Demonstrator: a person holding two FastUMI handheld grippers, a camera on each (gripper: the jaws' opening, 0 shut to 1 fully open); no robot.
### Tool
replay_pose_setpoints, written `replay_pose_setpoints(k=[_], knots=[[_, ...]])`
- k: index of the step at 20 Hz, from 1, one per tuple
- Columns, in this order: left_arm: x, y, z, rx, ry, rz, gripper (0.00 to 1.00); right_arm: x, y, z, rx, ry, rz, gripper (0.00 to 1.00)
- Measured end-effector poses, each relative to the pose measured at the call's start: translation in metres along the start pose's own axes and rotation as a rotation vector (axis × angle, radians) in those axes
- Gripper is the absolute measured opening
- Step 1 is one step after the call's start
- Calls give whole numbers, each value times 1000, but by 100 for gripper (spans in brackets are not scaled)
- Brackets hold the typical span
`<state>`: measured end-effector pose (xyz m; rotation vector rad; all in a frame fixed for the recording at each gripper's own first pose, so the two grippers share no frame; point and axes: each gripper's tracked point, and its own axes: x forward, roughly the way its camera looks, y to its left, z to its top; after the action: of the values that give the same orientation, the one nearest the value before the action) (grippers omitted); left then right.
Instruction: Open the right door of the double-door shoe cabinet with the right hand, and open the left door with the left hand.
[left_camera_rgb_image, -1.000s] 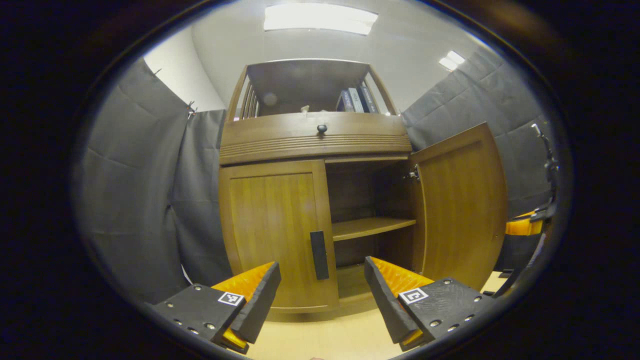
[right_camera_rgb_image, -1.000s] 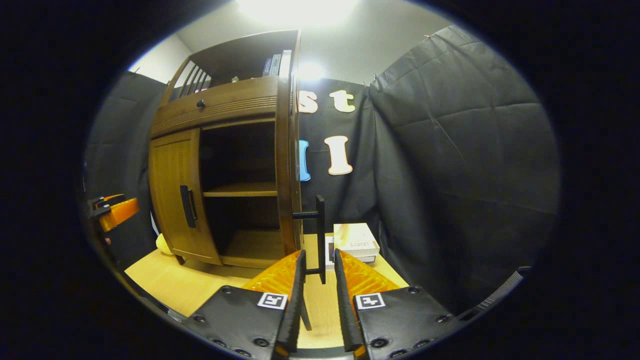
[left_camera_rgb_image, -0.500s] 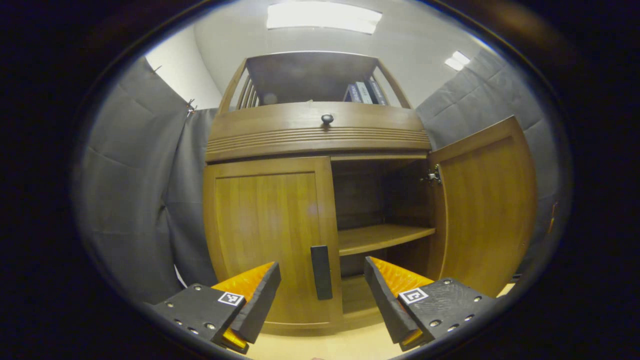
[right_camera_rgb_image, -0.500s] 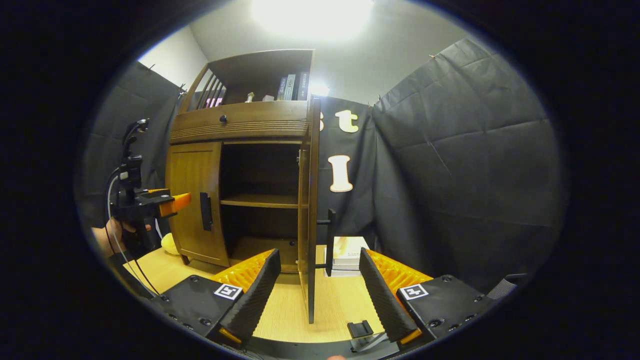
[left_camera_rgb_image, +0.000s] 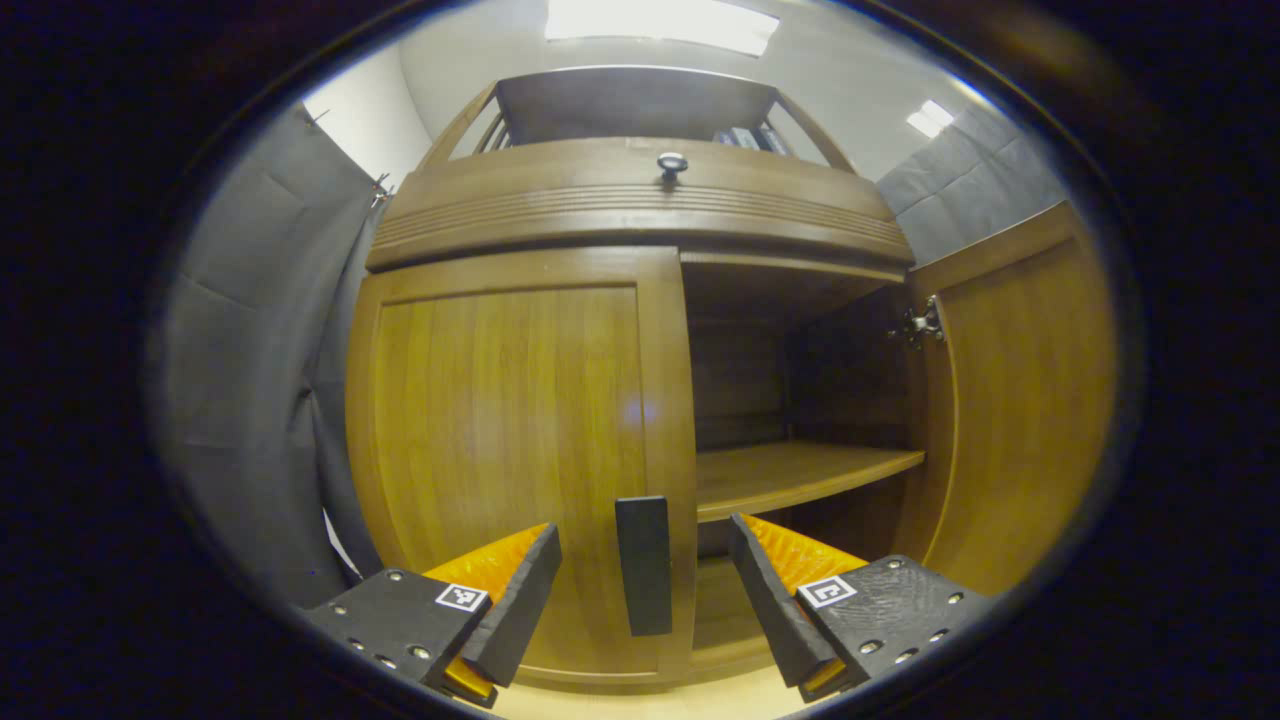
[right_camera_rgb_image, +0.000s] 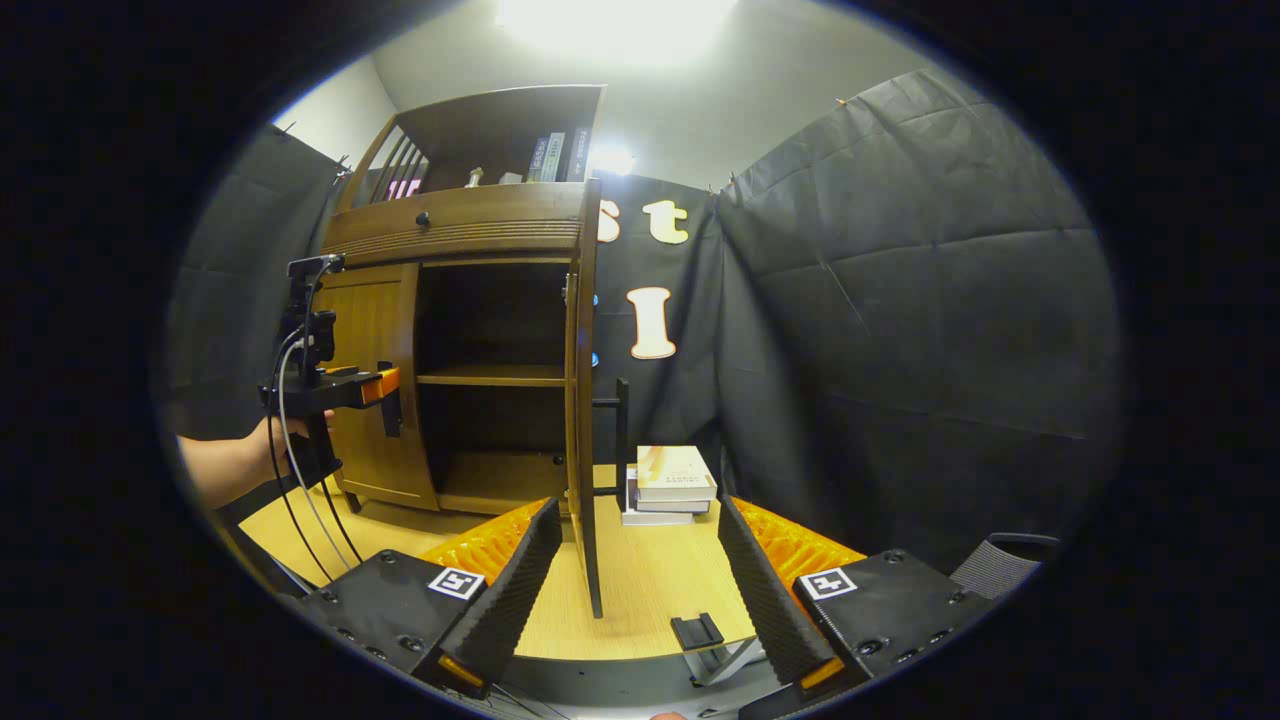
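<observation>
Two doors front the brown wooden shoe cabinet (left_camera_rgb_image: 640, 210), and they stand in opposite states. The left wooden door (left_camera_rgb_image: 510, 450) is closed flush against the frame, its black vertical bar handle (left_camera_rgb_image: 643, 565) at the door's right edge. The right wooden door (right_camera_rgb_image: 582, 400) is swung wide open, seen edge-on in the right gripper view, its black bar handle (right_camera_rgb_image: 620, 435) projecting from the outer face. The exposed compartment shows one wooden inner shelf (left_camera_rgb_image: 800, 475) and a metal hinge (left_camera_rgb_image: 922, 323) on the right side wall.

The left gripper (left_camera_rgb_image: 645, 580) is spread wide. The closed door's handle sits in the gap between its fingers, touching neither. In the right gripper view this gripper (right_camera_rgb_image: 385, 385) appears at the far left, close to the handle of the closed door, held by a person's hand (right_camera_rgb_image: 265, 455) with cables trailing below.

The right gripper (right_camera_rgb_image: 635, 590) is likewise spread wide and holds nothing. The lower edge of the open door stands in the gap between its fingers, apart from both; its handle lies farther off.

Above the doors runs a ribbed wooden drawer front with a small dark round knob (left_camera_rgb_image: 671, 162). A stack of pale books (right_camera_rgb_image: 668, 485) lies on the light wooden tabletop (right_camera_rgb_image: 640, 600) just right of the open door. Upright books (right_camera_rgb_image: 555, 155) stand on the cabinet's top shelf.
</observation>
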<state>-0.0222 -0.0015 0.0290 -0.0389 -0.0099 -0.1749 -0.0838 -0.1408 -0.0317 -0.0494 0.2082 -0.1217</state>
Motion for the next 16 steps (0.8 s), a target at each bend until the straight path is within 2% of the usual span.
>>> replay_pose_setpoints(k=[4,6,8,11,12,13,15,16], knots=[[2,4,-9,4,32,-5,99,-3,-1,2,-1,-3,-14,97],[2,5,-11,-15,57,-12,75,-2,1,1,-7,6,-10,98],[13,6,-29,-40,75,-6,68,-2,6,2,-7,7,0,99],[18,1,-35,-58,106,-23,37,0,17,5,-7,-2,33,98],[19,1,-34,-62,98,-8,27,1,20,5,-11,-6,43,98],[19,-1,-34,-51,111,-11,29,2,23,6,-17,-8,51,98],[17,0,-37,-41,145,-11,24,3,26,6,-25,-11,62,98],[17,2,-36,-55,151,-13,24,4,29,7,-24,-14,69,99]])
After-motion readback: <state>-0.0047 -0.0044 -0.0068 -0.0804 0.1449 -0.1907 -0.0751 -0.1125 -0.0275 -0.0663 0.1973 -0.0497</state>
